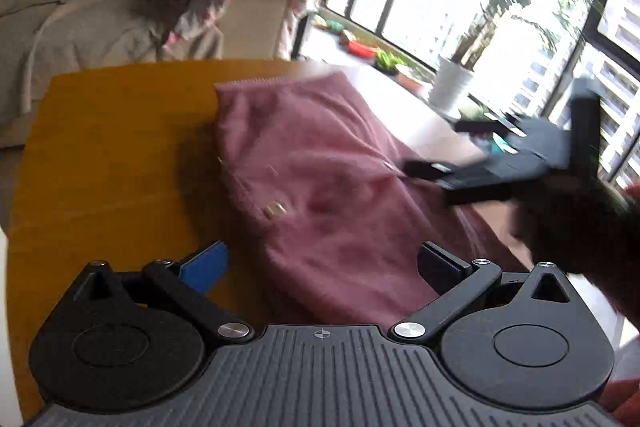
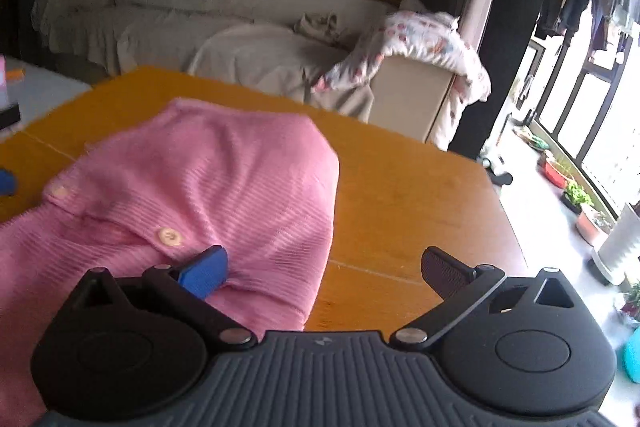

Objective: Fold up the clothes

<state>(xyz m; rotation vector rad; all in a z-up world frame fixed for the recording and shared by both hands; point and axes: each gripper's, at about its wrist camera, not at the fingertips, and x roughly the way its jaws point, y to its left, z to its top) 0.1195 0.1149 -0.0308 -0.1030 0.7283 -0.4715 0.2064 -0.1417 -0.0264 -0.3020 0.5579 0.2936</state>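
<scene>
A pink knitted cardigan (image 1: 320,187) with pale buttons lies spread on the orange table (image 1: 120,155). My left gripper (image 1: 320,267) is open and empty, its fingers straddling the cardigan's near edge. My right gripper (image 1: 436,147) shows blurred at the right of the left wrist view, open, over the cardigan's right side. In the right wrist view the cardigan (image 2: 224,179) fills the left half, with a button (image 2: 170,237) near the blue finger (image 2: 204,273). The right gripper (image 2: 324,271) is open and empty, its blue finger against the fabric, its black finger over the bare table (image 2: 400,195).
A sofa draped in pale sheets (image 2: 224,27) with yellow cushions stands beyond the table. A floral blanket (image 2: 424,43) hangs over a cabinet. Windows, potted plants (image 1: 452,83) and floor items lie to the right. The table's right edge (image 2: 504,211) drops to the floor.
</scene>
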